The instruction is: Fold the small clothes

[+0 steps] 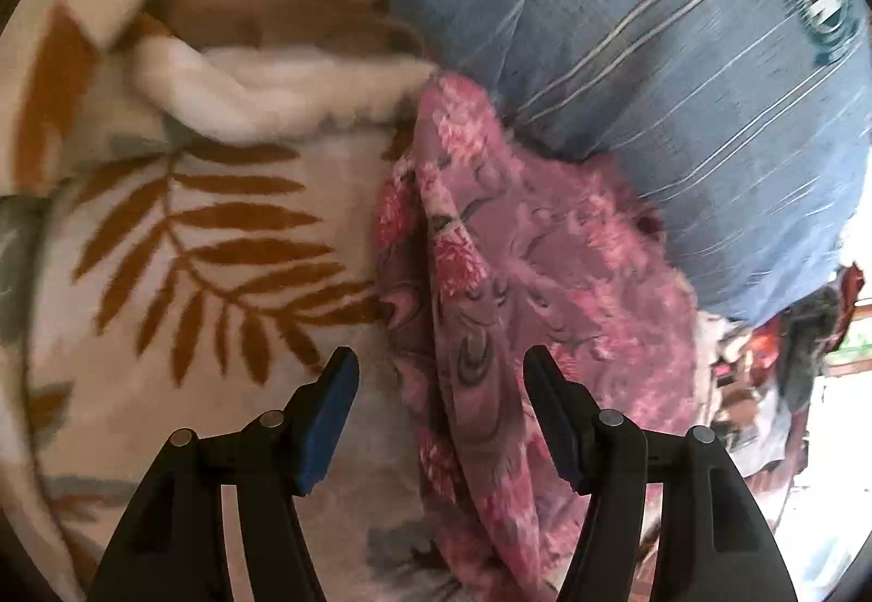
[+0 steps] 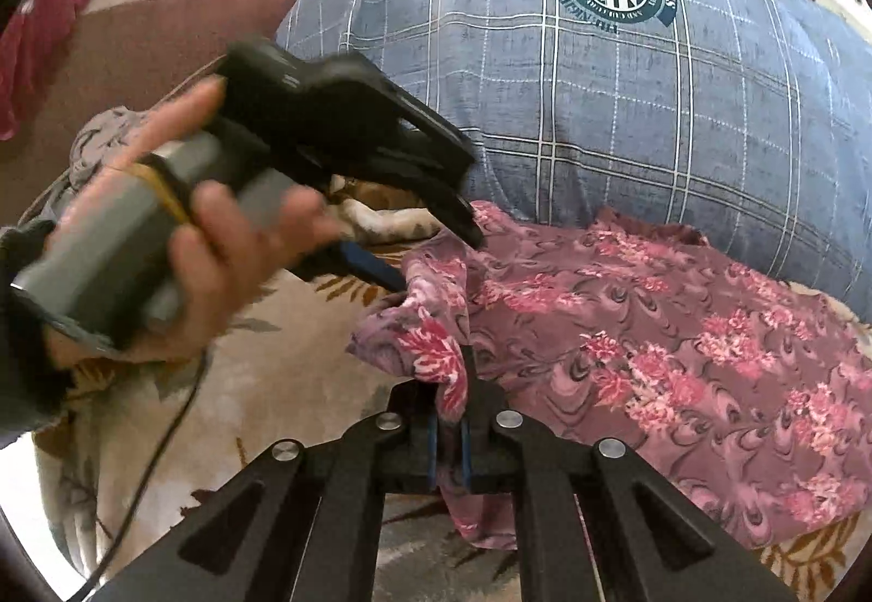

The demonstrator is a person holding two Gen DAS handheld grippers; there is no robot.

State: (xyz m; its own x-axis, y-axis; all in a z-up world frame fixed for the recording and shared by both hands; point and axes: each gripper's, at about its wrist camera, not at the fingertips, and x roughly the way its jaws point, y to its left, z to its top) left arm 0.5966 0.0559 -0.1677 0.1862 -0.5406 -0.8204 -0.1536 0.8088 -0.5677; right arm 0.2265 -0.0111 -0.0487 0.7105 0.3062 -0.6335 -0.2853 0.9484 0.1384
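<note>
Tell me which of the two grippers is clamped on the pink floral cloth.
The right gripper: it is shut with a fold of the pink floral cloth pinched between its blue pads. The left gripper is open at the cloth's edge, pressing on nothing.

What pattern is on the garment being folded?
Pink flowers on mauve garment, clearest in the right wrist view.

Garment on blanket, pillow behind, touching garment's far edge.

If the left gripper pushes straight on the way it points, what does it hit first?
Most likely the pink floral cloth: the open left gripper points at its folded edge, with the leaf-print blanket beneath. Depth is hard to judge.
</note>
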